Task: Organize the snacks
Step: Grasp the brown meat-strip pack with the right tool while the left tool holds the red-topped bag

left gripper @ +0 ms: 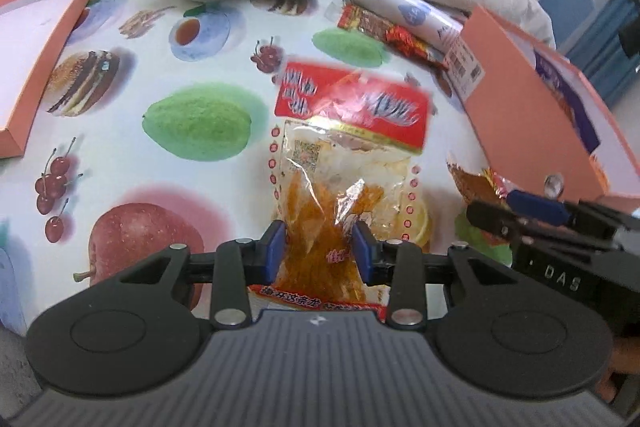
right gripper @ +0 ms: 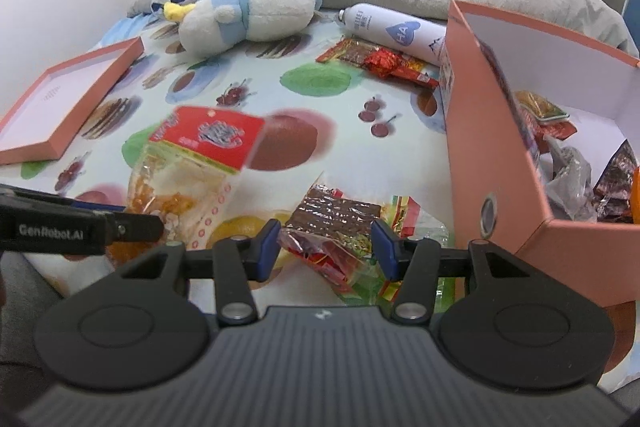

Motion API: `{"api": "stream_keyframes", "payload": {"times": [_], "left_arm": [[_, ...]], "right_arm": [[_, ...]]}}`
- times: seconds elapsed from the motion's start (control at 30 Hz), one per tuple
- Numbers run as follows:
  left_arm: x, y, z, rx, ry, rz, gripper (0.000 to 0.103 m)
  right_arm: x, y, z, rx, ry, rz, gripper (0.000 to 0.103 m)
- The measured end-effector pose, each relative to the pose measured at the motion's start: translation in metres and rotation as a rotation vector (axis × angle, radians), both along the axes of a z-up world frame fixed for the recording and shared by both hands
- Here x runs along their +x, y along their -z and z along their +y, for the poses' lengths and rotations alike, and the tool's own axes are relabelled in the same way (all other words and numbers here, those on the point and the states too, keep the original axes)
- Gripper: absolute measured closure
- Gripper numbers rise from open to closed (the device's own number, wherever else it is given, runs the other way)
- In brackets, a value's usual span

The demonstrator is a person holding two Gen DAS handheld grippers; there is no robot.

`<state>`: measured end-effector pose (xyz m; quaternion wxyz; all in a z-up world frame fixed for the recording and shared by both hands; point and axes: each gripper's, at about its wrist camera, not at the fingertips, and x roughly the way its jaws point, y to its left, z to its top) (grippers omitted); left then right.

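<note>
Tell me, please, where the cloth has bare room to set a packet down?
Free: the cloth between the lid, the plush and the red-topped bag. Crowded: beside the box, where the bottle and packets lie.

The red header of the dried-fruit bag [left gripper: 352, 107] is motion-blurred; its print is unreadable. The left gripper [left gripper: 320, 251] body covers the bag's lower edge. The orange box [right gripper: 496, 155] is cut off at the right frame edge, and its near wall hides most of its contents. The box lid [left gripper: 36, 39] is cropped at the left edge. The bottle [right gripper: 392, 31] label text is too small to read.
</note>
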<state>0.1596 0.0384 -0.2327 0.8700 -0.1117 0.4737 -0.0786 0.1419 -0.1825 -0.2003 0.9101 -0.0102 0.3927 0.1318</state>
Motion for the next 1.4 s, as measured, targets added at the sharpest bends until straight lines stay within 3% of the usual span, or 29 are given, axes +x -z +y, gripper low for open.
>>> {"api": "stream_keyframes", "payload": {"times": [0.47, 0.5, 0.53, 0.57, 0.77, 1.03, 1.07, 1.13, 1.2, 1.27, 1.33, 1.4], "left_arm": [[0.016, -0.044, -0.01, -0.066, -0.015, -0.057, 0.079], [0.017, -0.049, -0.011, -0.065, -0.013, -0.07, 0.079], [0.018, -0.053, -0.012, -0.062, -0.011, -0.082, 0.079], [0.019, -0.058, -0.013, -0.063, -0.011, -0.092, 0.08], [0.021, -0.076, -0.021, -0.074, -0.015, -0.136, 0.08], [0.015, -0.059, -0.019, -0.071, -0.032, -0.09, 0.08], [0.014, -0.054, -0.017, -0.066, -0.036, -0.084, 0.08], [0.011, -0.049, -0.014, -0.059, -0.042, -0.075, 0.08], [0.009, -0.045, -0.011, -0.057, -0.052, -0.064, 0.08], [0.007, -0.041, -0.007, -0.057, -0.062, -0.057, 0.08], [0.007, -0.039, -0.003, -0.058, -0.071, -0.052, 0.08], [0.006, -0.037, 0.0, -0.056, -0.078, -0.049, 0.08]], "right_arm": [[0.004, -0.041, -0.005, 0.043, -0.01, -0.035, 0.052], [0.005, -0.044, -0.005, 0.044, -0.012, -0.04, 0.064], [0.006, -0.046, -0.006, 0.039, -0.013, -0.037, 0.084], [0.007, -0.048, -0.007, 0.035, -0.006, -0.034, 0.086], [0.01, -0.049, -0.016, 0.056, -0.004, -0.038, 0.087], [-0.007, -0.01, -0.017, 0.096, -0.062, 0.052, 0.084], [-0.008, -0.004, -0.014, 0.095, -0.071, 0.064, 0.082], [-0.011, 0.003, -0.008, 0.094, -0.085, 0.073, 0.061], [-0.011, 0.008, -0.001, 0.099, -0.109, 0.077, 0.054], [-0.008, 0.013, 0.005, 0.091, -0.1, 0.074, 0.039], [-0.004, 0.019, 0.01, 0.09, -0.09, 0.064, 0.015], [-0.001, 0.025, 0.017, 0.075, -0.089, 0.069, 0.015]]}}
